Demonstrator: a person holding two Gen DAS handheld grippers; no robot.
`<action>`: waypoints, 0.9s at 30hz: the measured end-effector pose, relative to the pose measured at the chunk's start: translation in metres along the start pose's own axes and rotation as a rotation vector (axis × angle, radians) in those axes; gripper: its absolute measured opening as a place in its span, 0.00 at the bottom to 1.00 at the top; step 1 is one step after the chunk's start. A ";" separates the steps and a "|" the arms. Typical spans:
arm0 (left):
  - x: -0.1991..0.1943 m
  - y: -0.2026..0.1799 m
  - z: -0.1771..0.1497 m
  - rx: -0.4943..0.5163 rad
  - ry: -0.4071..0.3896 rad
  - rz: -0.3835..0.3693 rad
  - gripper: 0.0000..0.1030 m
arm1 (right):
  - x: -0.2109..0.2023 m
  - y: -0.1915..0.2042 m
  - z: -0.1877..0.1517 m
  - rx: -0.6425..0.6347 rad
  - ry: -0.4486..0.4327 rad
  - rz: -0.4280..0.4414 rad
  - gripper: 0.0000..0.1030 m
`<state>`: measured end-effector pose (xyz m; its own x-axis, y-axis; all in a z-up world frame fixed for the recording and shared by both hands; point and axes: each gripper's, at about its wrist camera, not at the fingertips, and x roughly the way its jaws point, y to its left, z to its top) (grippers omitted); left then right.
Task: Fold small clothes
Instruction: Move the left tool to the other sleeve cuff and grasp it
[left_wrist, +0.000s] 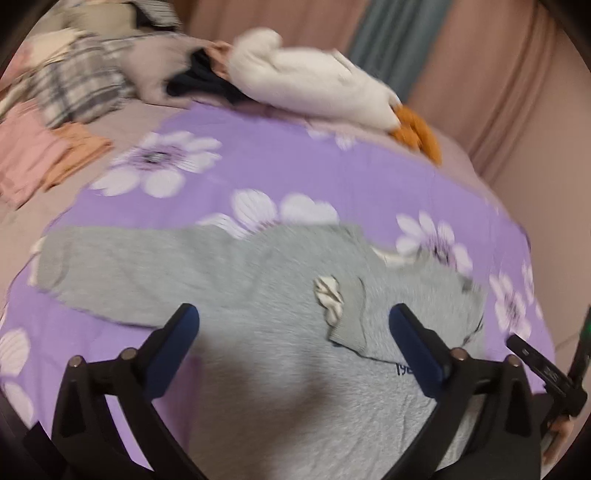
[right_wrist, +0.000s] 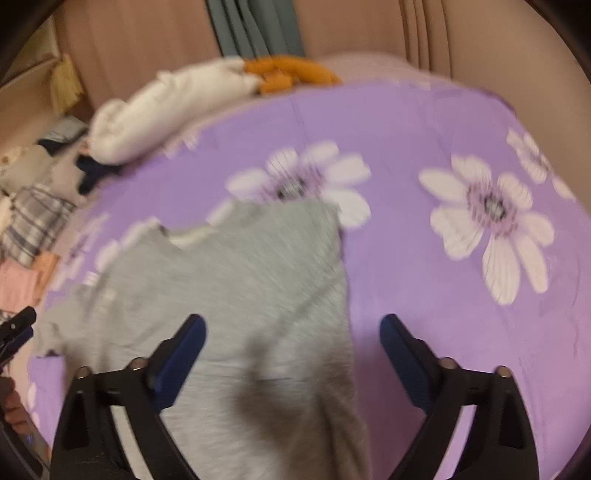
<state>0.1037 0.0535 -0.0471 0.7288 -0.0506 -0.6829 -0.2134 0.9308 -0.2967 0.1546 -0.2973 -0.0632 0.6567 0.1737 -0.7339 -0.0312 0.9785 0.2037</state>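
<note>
Holding both tongs over the bed, tilted down. My left tongs (left_wrist: 294, 320) are spread wide with nothing between the blue pads (left_wrist: 417, 347); my right tongs (right_wrist: 293, 328) are likewise spread and empty. No boxes or baskets in sight.

Grey top (left_wrist: 280, 325) lies loose on the purple flowered sheet (left_wrist: 332, 173), below and ahead of both tongs, one sleeve stretched out to the left, the other folded across the chest. Small dark lettering shows near its front. Frames are blurred.

Far side of the bed: white stuffed goose (left_wrist: 310, 85) with orange feet, a dark garment beside it. Left edge: checked cloth (left_wrist: 77, 85), folded pink and orange pieces (left_wrist: 48, 155). Pinkish curtains (left_wrist: 498, 74) behind, with a teal strip between them.
</note>
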 end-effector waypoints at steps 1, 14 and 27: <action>-0.007 0.006 -0.001 -0.013 -0.004 0.005 1.00 | -0.007 0.003 0.001 0.000 -0.016 0.011 0.97; -0.045 0.072 -0.023 -0.134 -0.022 0.056 1.00 | -0.082 0.040 -0.028 0.104 -0.228 -0.019 0.99; -0.032 0.166 -0.017 -0.318 -0.059 0.203 1.00 | -0.094 0.058 -0.044 0.101 -0.250 -0.009 0.99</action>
<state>0.0339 0.2030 -0.0857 0.6853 0.1530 -0.7120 -0.5418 0.7604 -0.3581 0.0580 -0.2519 -0.0106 0.8229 0.1204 -0.5553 0.0421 0.9617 0.2709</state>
